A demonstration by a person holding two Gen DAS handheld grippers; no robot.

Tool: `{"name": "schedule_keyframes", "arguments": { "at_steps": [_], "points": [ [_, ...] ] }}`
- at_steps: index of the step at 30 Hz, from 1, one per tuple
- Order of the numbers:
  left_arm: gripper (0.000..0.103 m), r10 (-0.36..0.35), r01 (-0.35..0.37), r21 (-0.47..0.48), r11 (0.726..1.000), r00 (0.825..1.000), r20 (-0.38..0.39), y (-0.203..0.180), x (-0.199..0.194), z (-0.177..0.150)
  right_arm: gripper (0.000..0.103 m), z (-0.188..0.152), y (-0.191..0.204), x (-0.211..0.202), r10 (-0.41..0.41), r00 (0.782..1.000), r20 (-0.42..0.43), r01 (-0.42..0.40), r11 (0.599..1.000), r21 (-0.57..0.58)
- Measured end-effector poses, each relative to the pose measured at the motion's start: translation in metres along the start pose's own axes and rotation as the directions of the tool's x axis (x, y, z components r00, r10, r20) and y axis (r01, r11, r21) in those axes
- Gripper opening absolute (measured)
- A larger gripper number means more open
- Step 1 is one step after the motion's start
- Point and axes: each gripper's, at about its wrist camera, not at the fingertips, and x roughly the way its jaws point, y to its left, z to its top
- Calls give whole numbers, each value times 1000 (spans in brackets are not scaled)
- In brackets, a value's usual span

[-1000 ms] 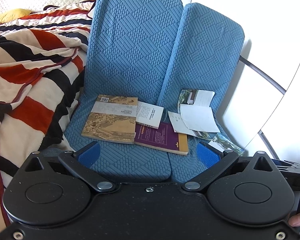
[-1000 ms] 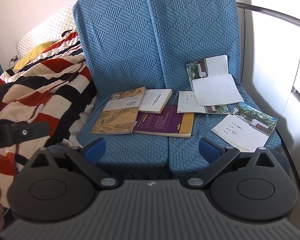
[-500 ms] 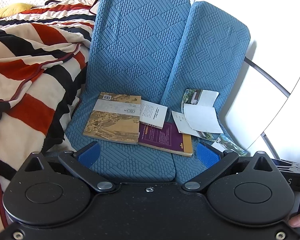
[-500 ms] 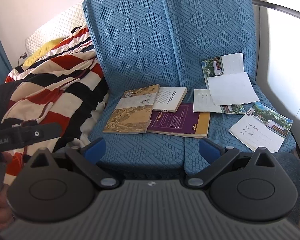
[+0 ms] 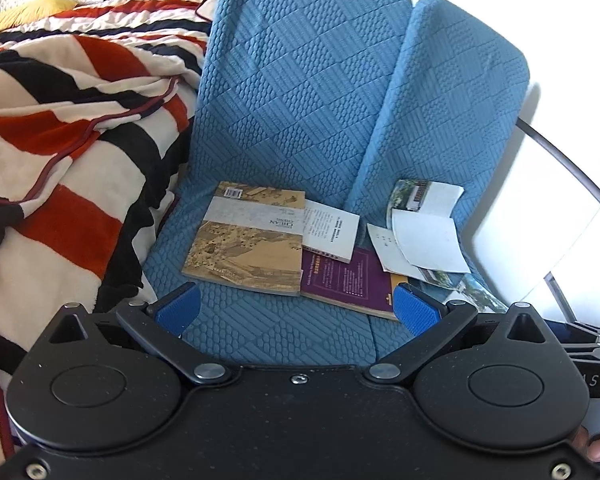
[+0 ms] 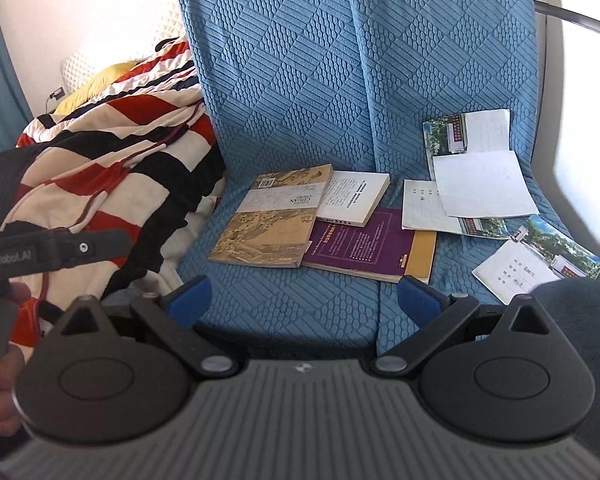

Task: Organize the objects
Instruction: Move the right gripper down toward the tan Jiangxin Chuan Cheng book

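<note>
Two handheld grippers face a blue quilted seat (image 6: 300, 304) scattered with reading matter. The left gripper (image 5: 296, 308) and the right gripper (image 6: 304, 294) each hover in front of the seat's near edge with jaws spread wide and nothing between them. On the left seat cushion a tan paperback (image 6: 272, 222) lies flat, overlapping a white paperback (image 6: 356, 196) and a purple book with a yellow spine edge (image 6: 364, 246). To the right lie thin booklets: an open white booklet (image 6: 480, 184) over a folded sheet (image 6: 424, 208), and, apart near the seat's right front, a pamphlet with a photo cover (image 6: 536, 262). A striped blanket (image 5: 60, 152) is heaped to the left. The books look stiff and moderately light, probably best pinched at a free edge or corner; the tan one sits uppermost. The pamphlets look floppy and thin, likely hard to lift off the soft fabric.
</note>
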Motion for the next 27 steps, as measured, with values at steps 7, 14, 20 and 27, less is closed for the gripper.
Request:
{"name": "schedule_keyframes", "arguments": {
  "at_steps": [7, 14, 20, 27],
  "points": [
    [102, 30, -29, -17, 999, 999, 17, 9, 34, 2, 101, 2, -9, 34, 11, 1000, 4, -11, 1000, 0],
    [102, 28, -28, -18, 999, 999, 19, 13, 79, 2, 101, 0, -13, 76, 18, 1000, 23, -17, 999, -43],
    [102, 92, -90, -78, 993, 996, 21, 25, 118, 7, 101, 0, -22, 110, 55, 998, 7, -55, 998, -27],
    [102, 133, -131, -108, 986, 991, 17, 27, 150, 21, 101, 13, -28, 137, 117, 993, -25, -117, 993, -26]
  ]
}}
